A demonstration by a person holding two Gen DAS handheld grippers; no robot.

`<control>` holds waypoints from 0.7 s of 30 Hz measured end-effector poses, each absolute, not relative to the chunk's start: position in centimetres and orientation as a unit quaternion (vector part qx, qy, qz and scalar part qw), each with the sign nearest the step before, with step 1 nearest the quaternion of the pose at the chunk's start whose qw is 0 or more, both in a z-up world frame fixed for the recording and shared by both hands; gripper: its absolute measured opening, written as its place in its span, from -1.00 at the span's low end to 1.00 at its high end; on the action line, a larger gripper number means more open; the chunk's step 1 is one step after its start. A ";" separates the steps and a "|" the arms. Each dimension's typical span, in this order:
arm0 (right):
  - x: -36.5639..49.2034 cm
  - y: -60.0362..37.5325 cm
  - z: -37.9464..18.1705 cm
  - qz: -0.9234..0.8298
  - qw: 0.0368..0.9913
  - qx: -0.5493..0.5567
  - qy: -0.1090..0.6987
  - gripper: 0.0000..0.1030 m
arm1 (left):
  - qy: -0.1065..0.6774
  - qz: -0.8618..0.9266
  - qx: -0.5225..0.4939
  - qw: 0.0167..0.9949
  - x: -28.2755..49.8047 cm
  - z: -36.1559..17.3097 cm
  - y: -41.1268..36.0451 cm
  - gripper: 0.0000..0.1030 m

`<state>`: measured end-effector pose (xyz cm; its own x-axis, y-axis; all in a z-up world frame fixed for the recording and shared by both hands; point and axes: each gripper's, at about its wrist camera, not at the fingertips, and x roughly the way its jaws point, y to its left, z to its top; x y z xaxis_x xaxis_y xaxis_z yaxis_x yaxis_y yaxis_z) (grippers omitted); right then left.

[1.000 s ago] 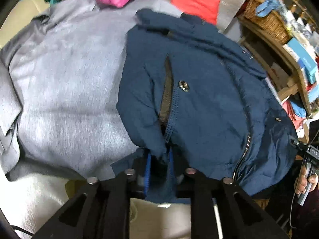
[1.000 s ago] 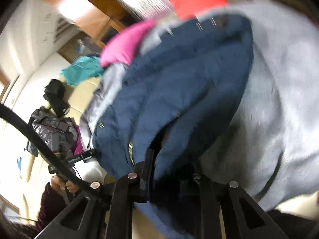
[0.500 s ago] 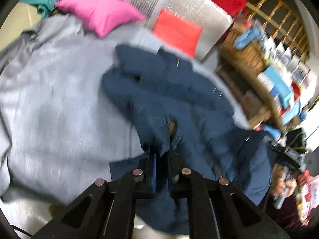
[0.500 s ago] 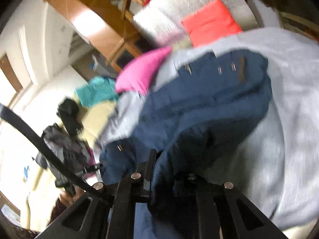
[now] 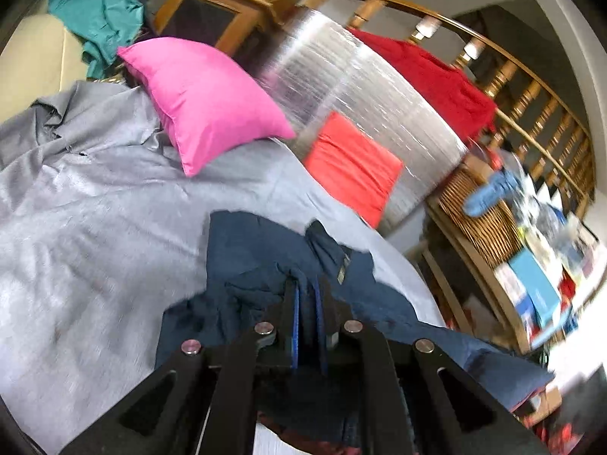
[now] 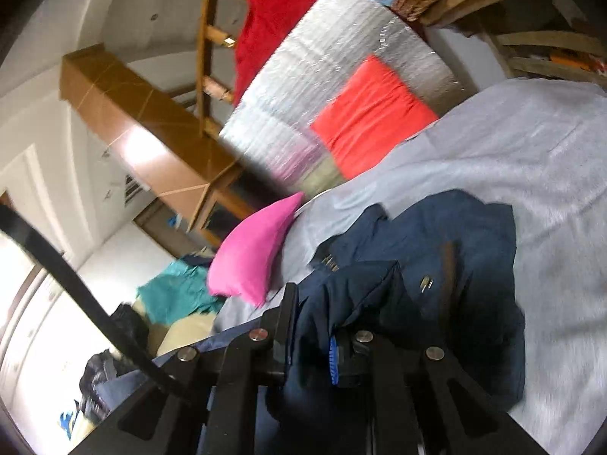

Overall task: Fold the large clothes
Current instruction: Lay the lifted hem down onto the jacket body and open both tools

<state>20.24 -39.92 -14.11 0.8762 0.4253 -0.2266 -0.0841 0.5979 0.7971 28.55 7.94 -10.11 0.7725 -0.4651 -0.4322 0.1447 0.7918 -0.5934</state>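
A navy blue jacket (image 5: 250, 254) lies bunched on a grey bedspread (image 5: 95, 197), its near edge lifted. My left gripper (image 5: 307, 295) is shut on a fold of that jacket, the cloth pinched between its blue pads. In the right wrist view the same jacket (image 6: 466, 250) drapes down from my right gripper (image 6: 315, 326), which is shut on a thick fold of it. Metal snaps show on the jacket's upper side. The cloth hides both grippers' fingertips.
A pink pillow (image 5: 205, 102) and an orange-red cushion (image 5: 353, 167) rest at the bed's far end against a silver foil panel (image 5: 360, 94). A wicker basket (image 5: 478, 212) and cluttered wooden shelves stand at right. A teal garment (image 5: 102, 11) lies far left.
Both grippers closed on the jacket's near edge and rose, carrying it toward the far end. The jacket went from lying spread out to bunched, and both views tilted up toward the headboard.
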 end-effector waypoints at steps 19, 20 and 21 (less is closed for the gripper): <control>36.7 -44.7 -21.3 0.100 0.807 0.522 0.256 -0.68 | 0.356 -0.111 -0.279 0.885 44.4 -15.7 5.3 -0.82; 37.3 -45.2 -21.9 0.104 0.793 0.539 0.262 -0.62 | 0.359 -0.112 -0.278 0.884 44.9 -16.0 5.2 -0.76; 37.8 -45.7 -22.4 0.111 0.777 0.560 0.265 -0.54 | 0.364 -0.115 -0.281 0.880 45.3 -16.3 5.2 -0.71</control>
